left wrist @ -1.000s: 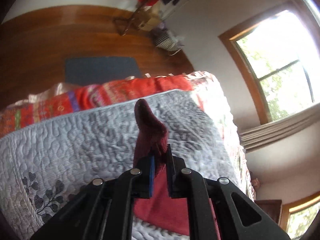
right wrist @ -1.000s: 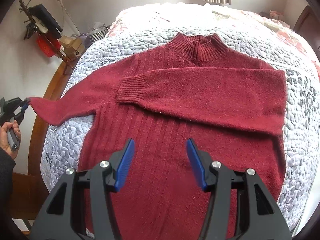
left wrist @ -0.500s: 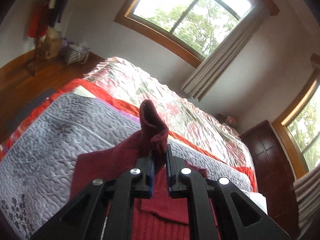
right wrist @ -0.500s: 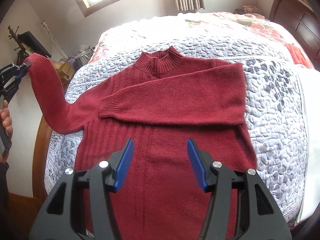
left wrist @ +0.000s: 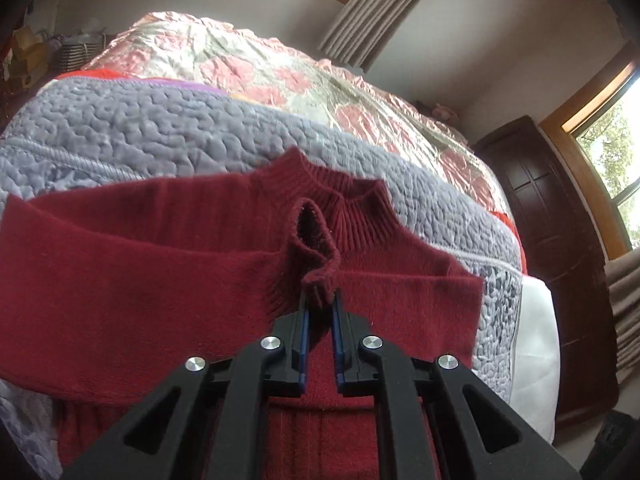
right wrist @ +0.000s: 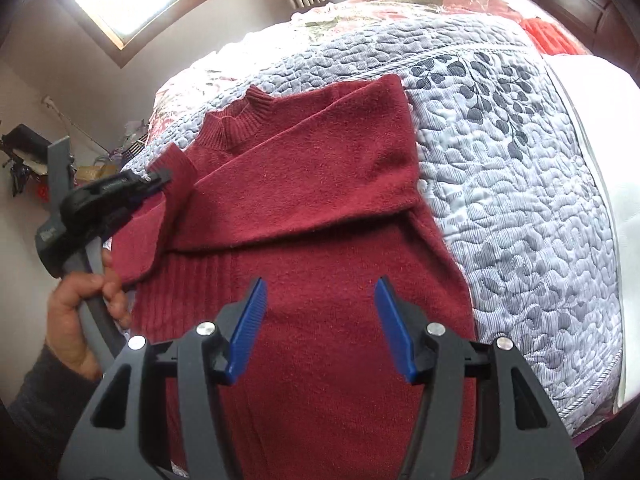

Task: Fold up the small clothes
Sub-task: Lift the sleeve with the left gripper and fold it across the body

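Sweater: left gripper pinches its cuff above the chest, mid-fold; next, lay it down. Right gripper hangs released.

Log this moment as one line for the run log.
left gripper: shut on sleeve cuff | right gripper: open above sweater | quilt

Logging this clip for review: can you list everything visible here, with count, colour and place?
Knitted high-neck sweater: one, dark red, flat on the bed, one sleeve folded across the chest.
Sleeve cuff: one, dark red, pinched above the chest.
Quilted bedspread: one, pale grey with a leaf print, under the sweater.
Floral cover: one, pink and cream, beyond the quilt.
Left gripper: black, blue pads, shut on the cuff.
Right gripper: black, blue pads, open above the sweater's body.
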`<state>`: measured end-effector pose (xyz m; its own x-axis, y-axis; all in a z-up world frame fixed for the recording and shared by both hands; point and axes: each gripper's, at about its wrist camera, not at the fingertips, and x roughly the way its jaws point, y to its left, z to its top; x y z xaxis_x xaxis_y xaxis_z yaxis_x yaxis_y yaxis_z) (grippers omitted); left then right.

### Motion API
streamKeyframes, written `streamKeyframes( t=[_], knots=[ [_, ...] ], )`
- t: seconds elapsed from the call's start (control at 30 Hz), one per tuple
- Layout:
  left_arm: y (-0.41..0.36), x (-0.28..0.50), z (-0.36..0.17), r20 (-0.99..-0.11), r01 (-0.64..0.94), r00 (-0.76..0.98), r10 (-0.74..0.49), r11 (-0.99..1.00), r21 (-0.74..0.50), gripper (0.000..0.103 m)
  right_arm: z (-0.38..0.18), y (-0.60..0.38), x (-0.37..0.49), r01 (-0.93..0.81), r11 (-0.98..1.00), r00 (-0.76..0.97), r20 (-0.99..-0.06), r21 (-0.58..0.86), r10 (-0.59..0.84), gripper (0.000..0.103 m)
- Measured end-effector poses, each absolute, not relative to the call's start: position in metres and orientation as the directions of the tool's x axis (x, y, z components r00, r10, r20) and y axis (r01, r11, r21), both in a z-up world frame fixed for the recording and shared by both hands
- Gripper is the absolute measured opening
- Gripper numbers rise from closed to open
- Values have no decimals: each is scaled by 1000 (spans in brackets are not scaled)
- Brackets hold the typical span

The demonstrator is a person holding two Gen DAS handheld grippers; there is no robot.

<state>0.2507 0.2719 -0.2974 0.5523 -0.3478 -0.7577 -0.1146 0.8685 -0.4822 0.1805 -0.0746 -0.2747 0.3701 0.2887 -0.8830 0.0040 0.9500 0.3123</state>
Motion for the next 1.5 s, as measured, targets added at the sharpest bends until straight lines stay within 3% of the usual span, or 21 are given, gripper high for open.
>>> streamKeyframes(
  t=[0.13,0.27,0.4,0.53,0.7,0.97,1.07,1.13,1.17,1.5],
  knots=[
    [250,253,-329,-789,-103,501,-354,882,-461,9,-278,-74,202,0,939,373,-871,345,320,70],
    [243,249,-341,-797,-94,482,-365,882,-461,15,-281,-66,235,-37,904,348,-843,425,411,75],
    [249,234,-331,-775,-78,492,-397,866,-494,53,-296,-53,281,-44,831,272,-794,554,544,75],
    [265,207,-316,-770,-65,481,-419,859,-508,58,-328,-22,326,-41,765,154,-753,642,640,60],
    [301,146,-303,-794,-92,461,-396,869,-486,64,-367,14,354,-46,747,80,-743,663,664,60],
    [364,64,-307,-847,-272,409,-341,840,-469,67,-395,49,362,-34,736,13,-736,677,677,59],
    [376,51,-308,-850,-312,414,-326,826,-469,67,-401,53,368,-10,717,2,-717,697,697,38],
    [382,47,-309,-849,-332,417,-325,815,-475,67,-401,56,371,-7,715,-3,-715,699,699,13],
    [384,45,-309,-849,-338,420,-322,812,-476,67,-398,56,372,-12,716,2,-716,698,698,8],
    [412,26,-292,-847,-386,454,-276,796,-466,67,-301,19,393,-115,741,158,-724,662,671,6]
  ],
)
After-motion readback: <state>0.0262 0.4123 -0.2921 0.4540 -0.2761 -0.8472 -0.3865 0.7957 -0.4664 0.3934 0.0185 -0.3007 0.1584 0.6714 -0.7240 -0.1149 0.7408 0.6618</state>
